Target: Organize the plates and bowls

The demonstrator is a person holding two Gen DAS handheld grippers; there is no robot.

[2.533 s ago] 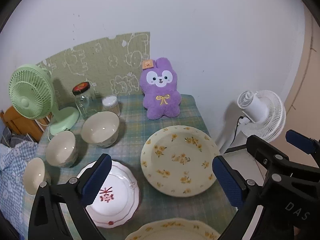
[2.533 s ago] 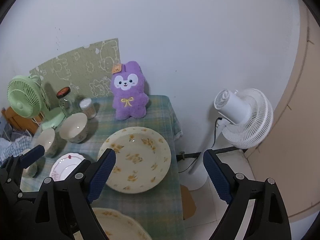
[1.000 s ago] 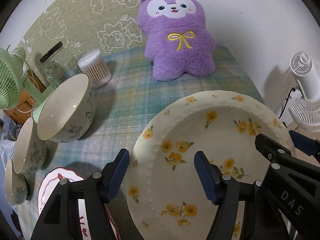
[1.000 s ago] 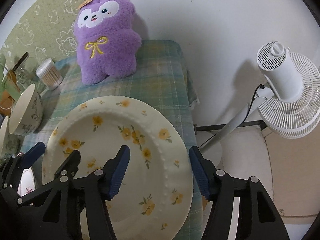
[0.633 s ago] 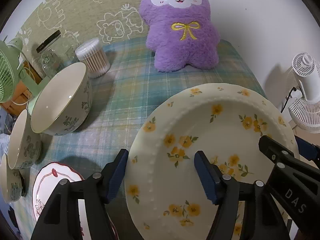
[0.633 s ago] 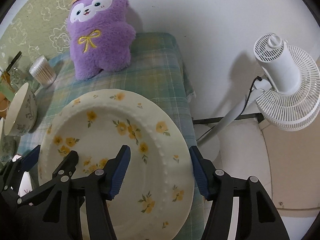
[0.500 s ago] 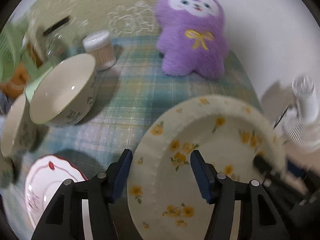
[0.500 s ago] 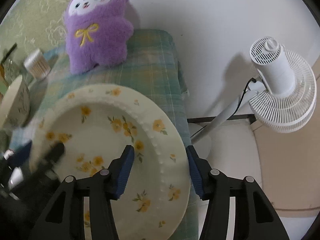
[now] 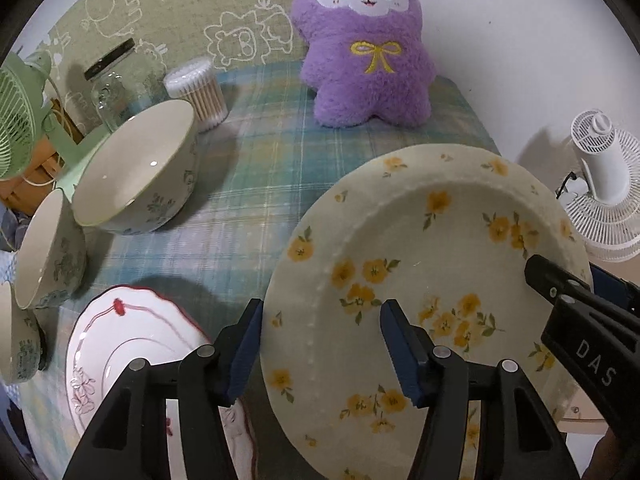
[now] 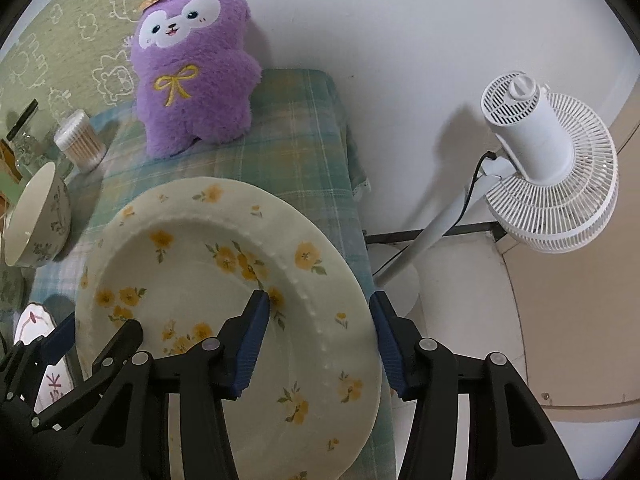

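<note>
Landmark: yellow-flowered plate (image 9: pixel 432 248) on the plaid tablecloth (image 9: pixel 256 184), in front of the purple plush (image 9: pixel 366 46). Left gripper (image 9: pixel 322 340) straddles the plate's left rim, one blue pad outside the edge, the other over the well; its jaws have just been closing. Right gripper (image 10: pixel 316 336) straddles the plate's right rim the same way, jaws also just closing. Whether the pads press the rim, cannot tell. Red-trimmed plate (image 9: pixel 132 344) lies left of the flowered plate, close by. Large bowl (image 9: pixel 140 172) and smaller bowl (image 9: pixel 48 248) sit farther left. Cotton swab jar (image 9: pixel 198 94) stands behind the large bowl. White fan (image 10: pixel 548 168) stands right of the plate, off the table.
</note>
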